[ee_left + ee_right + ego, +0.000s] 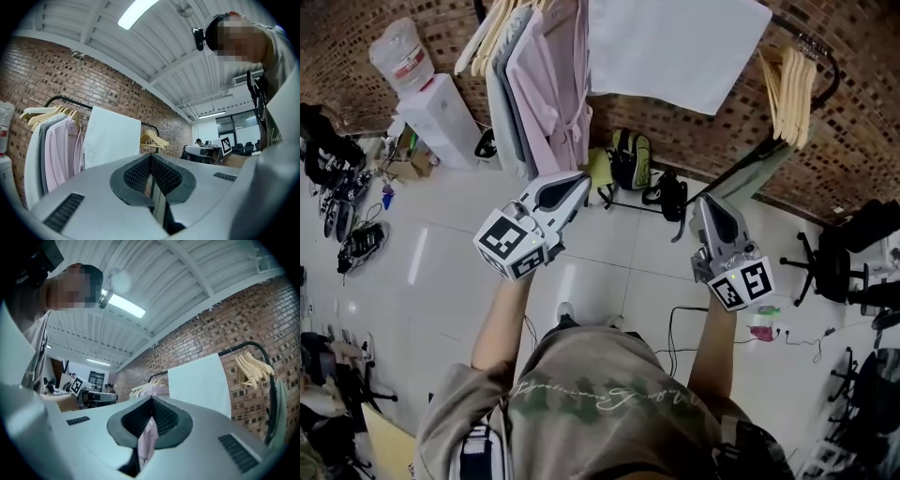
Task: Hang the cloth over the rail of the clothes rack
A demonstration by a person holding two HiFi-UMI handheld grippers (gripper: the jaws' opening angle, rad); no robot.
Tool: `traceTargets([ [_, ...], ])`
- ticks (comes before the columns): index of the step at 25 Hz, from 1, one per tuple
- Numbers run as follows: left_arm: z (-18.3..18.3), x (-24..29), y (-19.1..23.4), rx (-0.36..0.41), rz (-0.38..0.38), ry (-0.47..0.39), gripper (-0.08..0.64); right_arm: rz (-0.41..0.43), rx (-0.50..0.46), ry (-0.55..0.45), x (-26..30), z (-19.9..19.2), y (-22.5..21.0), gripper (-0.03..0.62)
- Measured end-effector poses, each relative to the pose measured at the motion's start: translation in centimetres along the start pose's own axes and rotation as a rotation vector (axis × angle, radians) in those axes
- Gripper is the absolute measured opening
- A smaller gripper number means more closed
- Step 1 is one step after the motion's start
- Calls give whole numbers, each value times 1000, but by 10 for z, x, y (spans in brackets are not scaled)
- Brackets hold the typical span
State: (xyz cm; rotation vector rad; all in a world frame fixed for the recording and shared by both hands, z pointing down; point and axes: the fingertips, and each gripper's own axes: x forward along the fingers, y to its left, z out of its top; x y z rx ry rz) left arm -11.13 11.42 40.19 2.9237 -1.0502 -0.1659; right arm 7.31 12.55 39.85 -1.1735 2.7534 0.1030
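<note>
On the left, a water cooler [439, 112] stands by the brick wall. Next to it, pink clothes [553, 84] hang on the rack.

The left gripper [581, 180] is held out over the floor, well apart from the rack. Its jaws are shut tight and nothing is in them.

The white cloth [675, 47] hangs over the rail [72, 100], between the pink clothes and the wooden hangers [792, 89]. It looks flat and smooth. So the job looks done, or close to done.

The right gripper [705, 202] is also held out and away from the rack. Its jaws are shut too, and it holds nothing.

What could go wrong? I cannot see how much cloth hangs down the back. If one side is much longer, its weight could pull the cloth off the rail and onto the floor. A bump on the rack could also shake it loose. With both grippers shut and away from the rack, nothing would catch the cloth if it slipped.
</note>
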Motion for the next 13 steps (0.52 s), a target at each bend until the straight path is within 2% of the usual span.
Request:
traceTargets([
  [4, -3, 1, -5, -4, -13, 3, 5, 9, -10, 12, 3, -3, 6, 9],
  [9, -8, 2, -14, -46, -93, 10, 5, 9, 3, 17, 1, -8, 8, 9],
  [13, 1, -1, -15, -30, -107, 9, 5, 15, -1, 16, 7, -4, 10, 9],
])
